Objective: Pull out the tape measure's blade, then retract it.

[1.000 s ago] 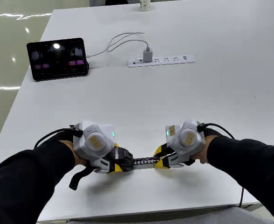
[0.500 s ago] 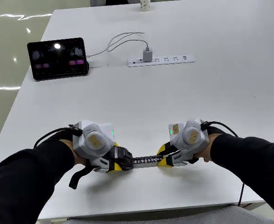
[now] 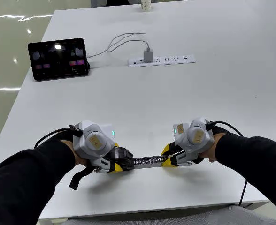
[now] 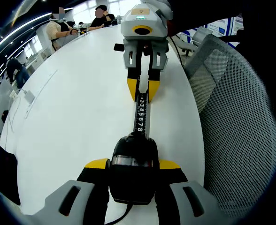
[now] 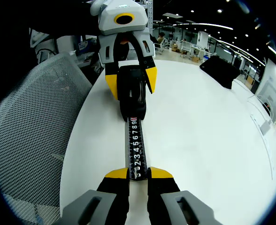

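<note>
Head view: blade [image 3: 149,160] partly out

Tablet [image 3: 58,58] lies near power strip [image 3: 162,60] on table [image 3: 232,93].

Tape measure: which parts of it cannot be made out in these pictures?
- End hook of the blade: right gripper view, hidden between the jaws of the right gripper.
- Sides of the case: left gripper view, covered by the jaws of the left gripper.
- Numbers on the blade: head view, too small to read.
</note>
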Motion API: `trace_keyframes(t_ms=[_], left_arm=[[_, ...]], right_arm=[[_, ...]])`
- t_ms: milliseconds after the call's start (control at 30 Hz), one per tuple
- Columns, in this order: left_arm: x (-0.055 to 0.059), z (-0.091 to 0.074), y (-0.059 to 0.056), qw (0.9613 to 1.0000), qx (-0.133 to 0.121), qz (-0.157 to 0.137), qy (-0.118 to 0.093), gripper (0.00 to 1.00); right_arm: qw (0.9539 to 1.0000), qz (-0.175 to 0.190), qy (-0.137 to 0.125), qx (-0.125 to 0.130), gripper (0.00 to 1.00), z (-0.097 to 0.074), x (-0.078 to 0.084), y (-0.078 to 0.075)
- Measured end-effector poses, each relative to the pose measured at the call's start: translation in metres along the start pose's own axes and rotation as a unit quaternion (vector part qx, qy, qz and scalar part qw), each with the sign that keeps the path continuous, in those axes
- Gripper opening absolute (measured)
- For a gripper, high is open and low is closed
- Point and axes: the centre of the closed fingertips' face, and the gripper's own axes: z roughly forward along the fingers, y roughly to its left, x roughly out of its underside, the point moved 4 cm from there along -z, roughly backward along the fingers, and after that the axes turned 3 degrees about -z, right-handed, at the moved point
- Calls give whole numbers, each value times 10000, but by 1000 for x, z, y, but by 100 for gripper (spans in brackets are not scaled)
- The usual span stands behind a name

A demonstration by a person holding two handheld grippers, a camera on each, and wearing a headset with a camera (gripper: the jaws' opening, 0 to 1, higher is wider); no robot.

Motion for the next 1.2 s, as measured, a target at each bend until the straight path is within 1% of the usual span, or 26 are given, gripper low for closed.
trace_keyframes(t_ms=[400, 867, 1200], left_arm=[[0, 0, -1, 10000, 73, 26, -5, 31], [-1, 1, -2, 10000, 22, 16, -56, 31], [-1, 2, -2, 10000, 41, 26, -65, 31]], right_arm=[[10000, 67, 47, 9, 10, -5, 10, 1], [9999, 127, 95, 38, 11, -12, 17, 3], [9998, 166, 103, 50, 11, -17, 23, 6]])
